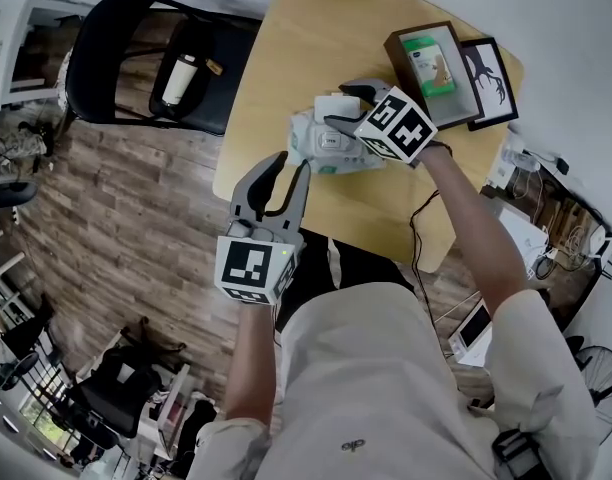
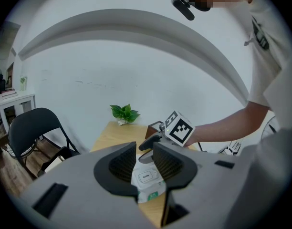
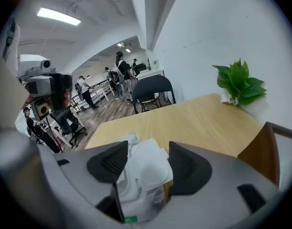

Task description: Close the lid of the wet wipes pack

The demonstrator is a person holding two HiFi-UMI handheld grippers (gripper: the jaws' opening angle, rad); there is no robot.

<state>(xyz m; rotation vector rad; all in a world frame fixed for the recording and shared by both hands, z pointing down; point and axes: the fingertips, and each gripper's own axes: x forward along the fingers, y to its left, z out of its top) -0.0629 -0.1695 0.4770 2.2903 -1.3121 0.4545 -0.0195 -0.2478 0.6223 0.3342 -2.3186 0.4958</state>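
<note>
The wet wipes pack (image 1: pixel 324 150) lies on the wooden table (image 1: pixel 286 48) near its front edge, white with green print. Its white lid (image 3: pixel 148 163) stands flipped open. My right gripper (image 1: pixel 336 106) hovers over the pack's far end, jaws open on either side of the raised lid, pads not pressing it. In the right gripper view the right gripper (image 3: pixel 146 162) frames the lid and the opening below it. My left gripper (image 1: pixel 289 163) is open, just short of the pack's near edge. Seen from the left gripper (image 2: pixel 145 163), the pack (image 2: pixel 147 179) shows through the gap, beyond the jaws.
A brown box frame (image 1: pixel 398 43) holding a green packet and a black-framed antler picture (image 1: pixel 486 76) sit at the table's far right. A potted plant (image 3: pixel 239 82) stands at the far edge by the wall. A black chair (image 1: pixel 151 58) is left of the table; cables hang at the right.
</note>
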